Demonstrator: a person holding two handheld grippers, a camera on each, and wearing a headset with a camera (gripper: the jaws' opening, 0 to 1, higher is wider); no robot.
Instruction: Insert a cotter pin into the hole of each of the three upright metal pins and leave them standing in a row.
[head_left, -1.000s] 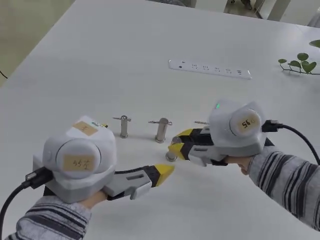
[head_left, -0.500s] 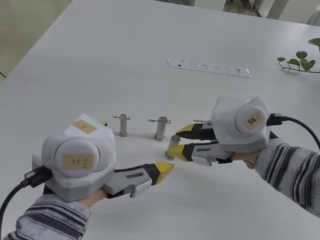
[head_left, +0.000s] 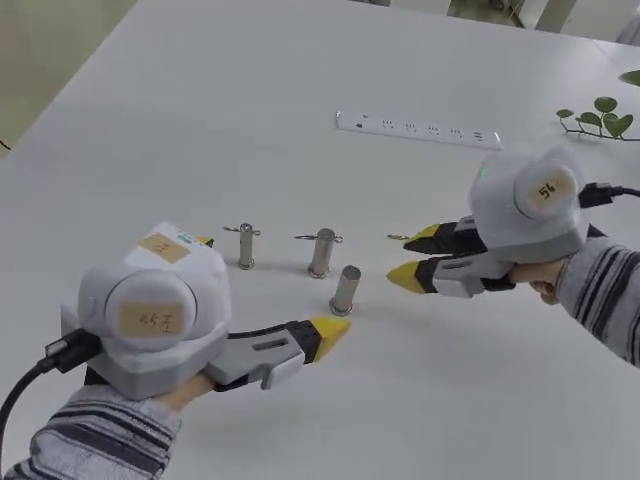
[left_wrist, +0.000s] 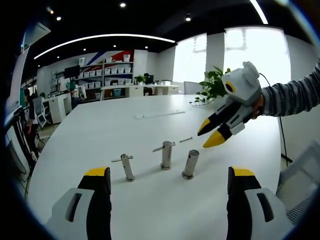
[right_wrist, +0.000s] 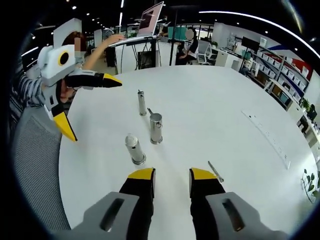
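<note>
Three metal pins stand on the white table. The thin pin and the thicker middle pin each carry a cotter pin across the top. The third pin stands a bit nearer, with nothing through it. A loose cotter pin lies flat to their right. My left gripper is wide open and empty in front of the pins. My right gripper is open and empty, beside the loose cotter pin.
A white power strip lies farther back on the table. A small leafy plant sits at the far right edge. Bare tabletop stretches to the left and behind the pins.
My right gripper opened around the third pin, let it go and drew back to the right. The pin stays upright. My left gripper has barely moved.
</note>
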